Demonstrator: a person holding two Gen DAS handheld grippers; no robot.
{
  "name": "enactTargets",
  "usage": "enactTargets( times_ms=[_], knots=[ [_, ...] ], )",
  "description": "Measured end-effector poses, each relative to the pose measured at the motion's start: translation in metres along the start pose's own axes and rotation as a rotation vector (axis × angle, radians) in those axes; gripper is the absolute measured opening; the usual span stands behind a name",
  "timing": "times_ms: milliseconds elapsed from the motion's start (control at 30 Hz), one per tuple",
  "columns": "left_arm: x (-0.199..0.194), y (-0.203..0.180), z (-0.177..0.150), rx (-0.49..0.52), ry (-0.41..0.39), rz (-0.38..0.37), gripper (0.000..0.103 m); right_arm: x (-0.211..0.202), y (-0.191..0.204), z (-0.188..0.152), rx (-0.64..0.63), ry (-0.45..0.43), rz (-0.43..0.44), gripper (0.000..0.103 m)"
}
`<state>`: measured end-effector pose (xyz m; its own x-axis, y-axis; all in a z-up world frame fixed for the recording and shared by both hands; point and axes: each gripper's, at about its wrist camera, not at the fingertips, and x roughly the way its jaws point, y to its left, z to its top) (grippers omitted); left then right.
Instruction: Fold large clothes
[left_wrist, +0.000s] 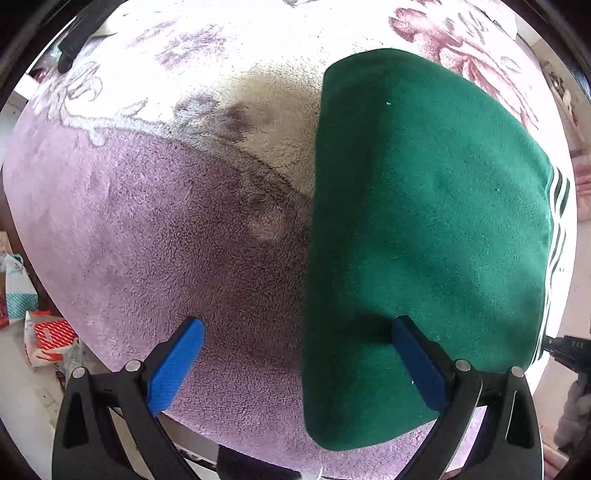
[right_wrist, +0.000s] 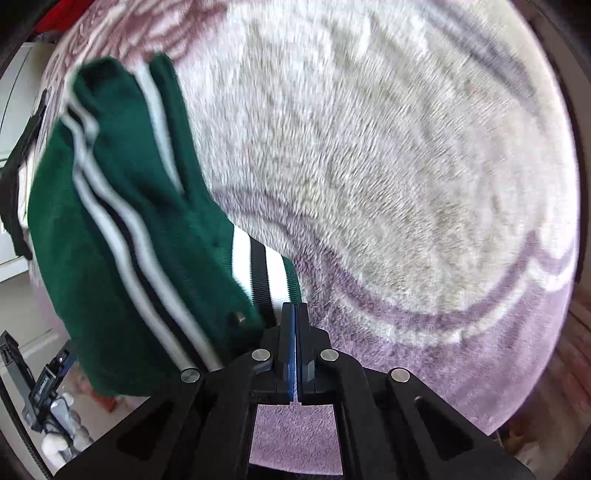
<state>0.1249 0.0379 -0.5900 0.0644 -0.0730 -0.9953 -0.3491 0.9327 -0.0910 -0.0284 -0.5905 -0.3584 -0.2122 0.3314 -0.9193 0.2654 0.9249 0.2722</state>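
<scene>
Your left tongs stand wide, empty; your right tongs are pressed together on nothing. The green garment looks thick, soft and floppy, so grip its striped cuff or a folded edge.

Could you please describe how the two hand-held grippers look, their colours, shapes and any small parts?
The left gripper has angular black plastic arms with triangular cut-outs, round silver pivot pins, and long finger pads of bright blue textured rubber. The right gripper is built the same: black linkages, silver pins, a thin blue strip between its black fingers.
</scene>
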Motion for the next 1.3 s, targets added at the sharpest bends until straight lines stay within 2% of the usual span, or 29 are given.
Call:
enactTargets(
  times_ms=[33, 100, 167, 233, 300, 433, 467, 533, 633, 767, 867, 933, 1000, 1100, 1200, 1300],
  knots=[
    [-0.003, 0.000, 0.002, 0.001, -0.007, -0.001, 0.103, 0.003, -0.001, 0.004, -0.001, 0.033, 0.050, 0.000],
    [-0.007, 0.001, 0.004, -0.003, -0.032, -0.024, 0.103, -0.011, 0.000, 0.012, -0.040, 0.013, 0.096, 0.001],
    [-0.008, 0.007, 0.009, -0.014, -0.048, -0.071, 0.103, -0.029, -0.004, 0.022, -0.073, -0.028, 0.167, 0.019],
    [-0.002, 0.013, 0.018, -0.029, -0.055, -0.152, 0.103, -0.033, -0.005, 0.034, -0.125, -0.042, 0.264, 0.103],
    [0.006, 0.014, 0.028, -0.040, -0.060, -0.247, 0.103, -0.022, -0.004, 0.054, -0.202, -0.038, 0.356, 0.103],
    [0.026, 0.010, 0.051, -0.040, -0.047, -0.421, 0.103, 0.033, 0.012, 0.091, -0.271, 0.104, 0.523, 0.103],
    [0.033, 0.006, 0.056, -0.035, -0.039, -0.459, 0.103, 0.048, 0.016, 0.096, -0.286, 0.139, 0.531, 0.103],
    [0.045, 0.000, 0.063, -0.024, -0.031, -0.484, 0.103, 0.066, 0.025, 0.103, -0.329, 0.182, 0.603, 0.103],
    [0.058, 0.003, 0.071, -0.029, -0.021, -0.547, 0.103, 0.070, 0.043, 0.107, -0.382, 0.230, 0.706, 0.103],
    [0.061, 0.008, 0.071, -0.033, -0.014, -0.595, 0.103, 0.085, 0.072, 0.105, -0.442, 0.294, 0.716, 0.103],
    [0.057, 0.012, 0.066, -0.051, -0.025, -0.599, 0.103, 0.090, 0.083, 0.108, -0.382, 0.290, 0.751, 0.101],
    [0.049, 0.017, 0.059, -0.073, -0.065, -0.595, 0.101, 0.089, 0.082, 0.105, -0.349, 0.258, 0.761, 0.059],
    [0.042, 0.027, 0.055, -0.073, -0.089, -0.588, 0.089, 0.090, 0.081, 0.098, -0.304, 0.243, 0.776, 0.055],
    [0.028, 0.026, 0.057, -0.054, -0.104, -0.585, 0.078, 0.079, 0.083, 0.086, -0.268, 0.220, 0.819, 0.045],
    [0.013, 0.030, 0.063, -0.023, -0.109, -0.583, 0.076, 0.061, 0.090, 0.067, -0.233, 0.180, 0.857, 0.041],
    [-0.001, 0.021, 0.085, 0.015, -0.120, -0.585, 0.076, 0.047, 0.096, 0.054, -0.194, 0.148, 0.882, 0.040]
  ],
)
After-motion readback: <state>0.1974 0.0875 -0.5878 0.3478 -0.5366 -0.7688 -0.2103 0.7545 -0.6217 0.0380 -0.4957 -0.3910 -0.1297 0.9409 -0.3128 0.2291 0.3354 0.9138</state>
